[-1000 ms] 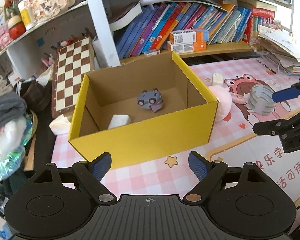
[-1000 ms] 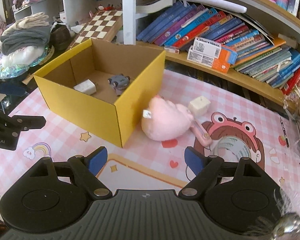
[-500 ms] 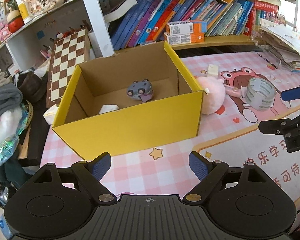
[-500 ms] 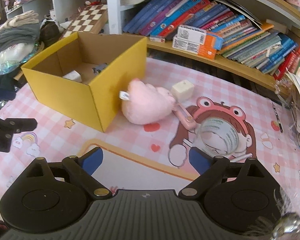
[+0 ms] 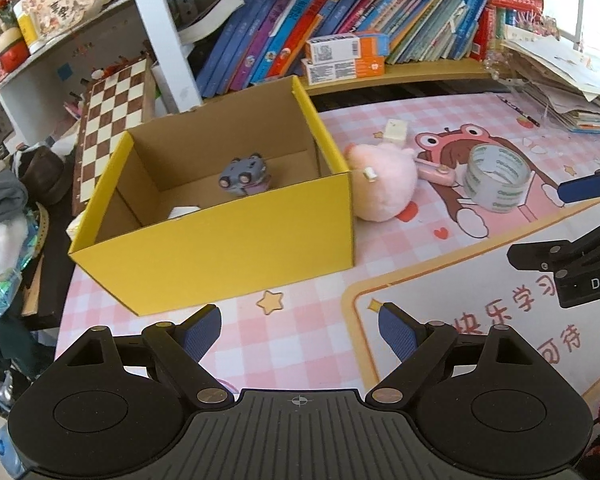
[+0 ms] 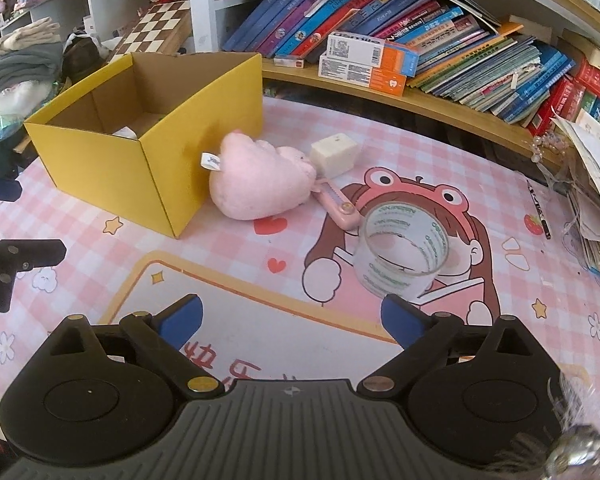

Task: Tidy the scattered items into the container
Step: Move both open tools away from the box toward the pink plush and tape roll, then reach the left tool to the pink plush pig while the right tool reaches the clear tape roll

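One grey toy car [image 5: 244, 174] inside yellow box [image 5: 220, 248], left-wrist view only

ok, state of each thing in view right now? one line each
yellow box: open-topped, upright on the mat
grey toy: inside the box
pink plush: on the mat, against the box
tape roll: on the mat, hole facing up
white block: on the mat
left gripper: open, empty
right gripper: just been opening, empty

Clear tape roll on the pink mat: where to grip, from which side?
Grip the clear tape roll from above, one finger inside the open core, one outside the near wall. It stands on its flat end, hole up, and the wall is thin. The pink utility knife crowds its far-left side.
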